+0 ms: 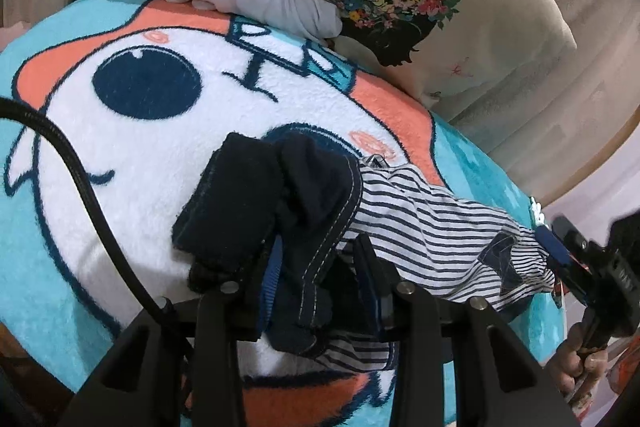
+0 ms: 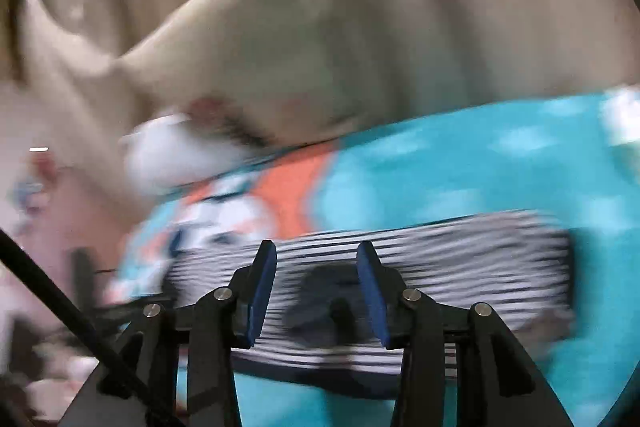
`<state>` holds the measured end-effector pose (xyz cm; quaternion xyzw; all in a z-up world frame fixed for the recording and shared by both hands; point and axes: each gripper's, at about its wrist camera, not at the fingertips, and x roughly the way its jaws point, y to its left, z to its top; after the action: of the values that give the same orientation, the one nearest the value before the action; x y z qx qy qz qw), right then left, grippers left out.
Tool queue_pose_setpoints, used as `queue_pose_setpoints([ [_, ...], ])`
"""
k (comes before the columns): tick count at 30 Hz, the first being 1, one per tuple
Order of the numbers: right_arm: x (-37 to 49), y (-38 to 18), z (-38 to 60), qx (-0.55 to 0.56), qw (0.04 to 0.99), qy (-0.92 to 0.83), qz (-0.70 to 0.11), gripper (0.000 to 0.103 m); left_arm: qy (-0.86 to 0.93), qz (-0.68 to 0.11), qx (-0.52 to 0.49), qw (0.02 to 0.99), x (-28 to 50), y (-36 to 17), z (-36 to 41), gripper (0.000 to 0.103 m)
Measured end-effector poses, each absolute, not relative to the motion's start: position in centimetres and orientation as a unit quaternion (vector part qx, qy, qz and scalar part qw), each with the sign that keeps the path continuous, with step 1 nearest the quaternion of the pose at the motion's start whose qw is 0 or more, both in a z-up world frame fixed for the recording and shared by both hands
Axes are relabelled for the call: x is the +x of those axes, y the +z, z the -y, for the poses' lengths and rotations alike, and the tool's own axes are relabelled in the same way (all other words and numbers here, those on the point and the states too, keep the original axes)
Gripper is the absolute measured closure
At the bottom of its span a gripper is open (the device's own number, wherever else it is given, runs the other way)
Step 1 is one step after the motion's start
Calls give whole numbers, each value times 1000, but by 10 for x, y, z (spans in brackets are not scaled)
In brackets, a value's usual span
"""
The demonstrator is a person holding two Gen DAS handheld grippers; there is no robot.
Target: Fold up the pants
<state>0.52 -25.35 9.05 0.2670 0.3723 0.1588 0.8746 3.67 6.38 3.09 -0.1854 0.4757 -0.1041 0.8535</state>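
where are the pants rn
In the left wrist view, the pants lie on the blanket, one end clamped in the left gripper.

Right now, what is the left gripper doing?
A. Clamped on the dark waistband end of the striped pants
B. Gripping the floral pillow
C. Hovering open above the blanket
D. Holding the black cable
A: in the left wrist view the left gripper has its fingers closed on the dark end of the striped pants.

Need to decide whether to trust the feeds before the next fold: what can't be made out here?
- Left gripper fingertips: left wrist view, buried in dark denim of the pants.
- Pants' near edge: left wrist view, hidden behind gripper body.
- Right wrist view: motion-blurred; stripes smear, whether the open right gripper touches cloth is unclear.
- Blanket: cut off by frame edges.
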Motion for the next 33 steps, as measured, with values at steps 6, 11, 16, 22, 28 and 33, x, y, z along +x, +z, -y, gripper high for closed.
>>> queue_pose_setpoints([
  [6, 60, 43, 190, 319, 799, 242, -449, 57, -98, -478, -178, 854, 37, 32, -62, 67],
  [11, 63, 17, 239, 353, 800, 171, -454, 79, -102, -477, -168, 856, 37, 30, -60, 67],
  [16, 40, 37, 292, 263, 861, 7, -435, 78, -97, -483, -167, 854, 37, 33, -59, 67],
  [22, 7, 74, 266, 188, 895, 29, -404, 73, -125, -451, -154, 870, 24, 78, -35, 65],
  [28, 9, 60, 210, 136, 889, 105, -423, 73, -136, -491, -82, 857, 33, 49, 19, 64],
  [33, -12, 38, 225, 106, 888, 83, -439, 73, -123, -470, 15, 874, 22, 37, 34, 64],
])
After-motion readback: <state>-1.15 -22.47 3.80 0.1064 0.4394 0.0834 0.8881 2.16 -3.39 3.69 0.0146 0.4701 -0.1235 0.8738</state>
